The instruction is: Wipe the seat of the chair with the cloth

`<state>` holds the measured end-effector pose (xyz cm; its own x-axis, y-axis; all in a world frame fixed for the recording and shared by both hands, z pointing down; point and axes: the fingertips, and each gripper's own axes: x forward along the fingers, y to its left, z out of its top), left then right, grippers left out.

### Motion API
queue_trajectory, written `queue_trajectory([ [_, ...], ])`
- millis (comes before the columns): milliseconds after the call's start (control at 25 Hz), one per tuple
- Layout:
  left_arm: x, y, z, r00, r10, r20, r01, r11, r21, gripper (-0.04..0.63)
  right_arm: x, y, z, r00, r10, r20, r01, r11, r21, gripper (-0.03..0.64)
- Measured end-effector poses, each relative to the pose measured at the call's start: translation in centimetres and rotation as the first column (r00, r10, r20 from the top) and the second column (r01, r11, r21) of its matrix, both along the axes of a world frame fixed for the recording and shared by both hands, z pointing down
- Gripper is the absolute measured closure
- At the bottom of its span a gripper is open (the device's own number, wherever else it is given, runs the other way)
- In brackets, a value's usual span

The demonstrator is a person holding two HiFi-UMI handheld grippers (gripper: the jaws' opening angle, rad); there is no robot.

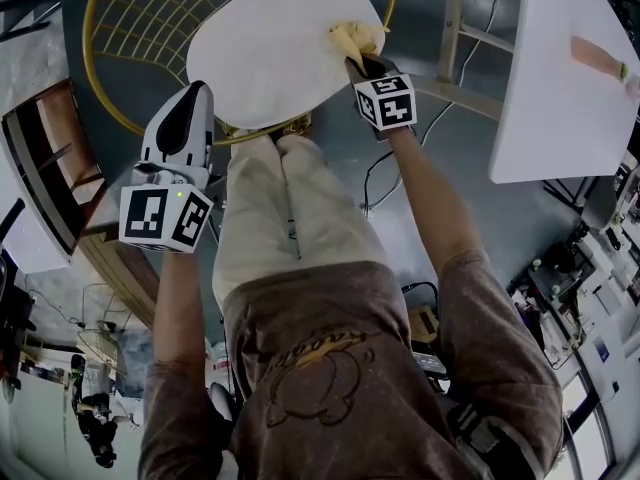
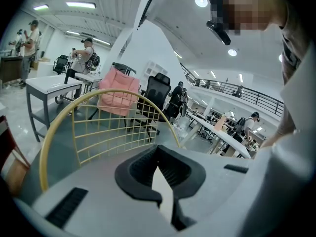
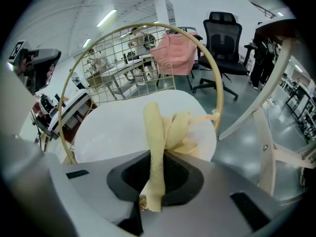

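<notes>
Yellow cloth (image 1: pixel 356 38) clenched in my right gripper (image 1: pixel 360 63); bare seat (image 1: pixel 265 53) extends left; left gripper (image 1: pixel 196 92) closed, empty.

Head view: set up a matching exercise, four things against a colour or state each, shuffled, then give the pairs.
Things:
1 cloth
2 seat
3 chair back
4 left tool

Colour or state:
a white
b gold wire grid
c holds nothing
d yellow, gripped by the right tool

Pairs: 1-d; 2-a; 3-b; 4-c
</notes>
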<state>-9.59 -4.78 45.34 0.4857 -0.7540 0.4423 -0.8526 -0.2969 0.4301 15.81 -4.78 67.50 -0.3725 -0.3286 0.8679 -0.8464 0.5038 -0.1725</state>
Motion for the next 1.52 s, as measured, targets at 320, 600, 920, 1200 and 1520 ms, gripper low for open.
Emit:
queue_trajectory([
  [320, -1.3, -0.1, -0.1, 1.000, -0.005, 0.008, 0.005, 1.000, -0.005, 0.586, -4.3, 3.2, 1.1, 0.997, 0.045, 0.069, -0.040, 0.996, -0.075, 0.555],
  [600, -1.3, 0.4, 0.4, 1.000, -0.009, 0.006, 0.009, 1.000, -0.006, 0.586, -9.6, 6.2, 1.8, 0.988, 0.033, 0.150, -0.015, 0.993, -0.119, 0.557],
  [920, -2.0, 0.7, 0.0, 1.000, -0.021, 0.002, 0.021, 1.000, -0.011, 0.586, -17.0, 9.0, 0.5, 0.969, -0.028, 0.244, 0.065, 0.987, -0.148, 0.557],
  [1200, -2.7, 1.2, 0.2, 0.999, -0.041, 0.002, 0.041, 0.999, -0.016, 0.586, -21.1, 10.5, -0.5, 0.949, -0.073, 0.306, 0.124, 0.981, -0.151, 0.555],
  [1520, -3.8, 2.0, 0.3, 0.997, -0.071, 0.000, 0.071, 0.997, -0.025, 0.586, -24.4, 12.3, -1.9, 0.924, -0.118, 0.363, 0.181, 0.973, -0.146, 0.555],
])
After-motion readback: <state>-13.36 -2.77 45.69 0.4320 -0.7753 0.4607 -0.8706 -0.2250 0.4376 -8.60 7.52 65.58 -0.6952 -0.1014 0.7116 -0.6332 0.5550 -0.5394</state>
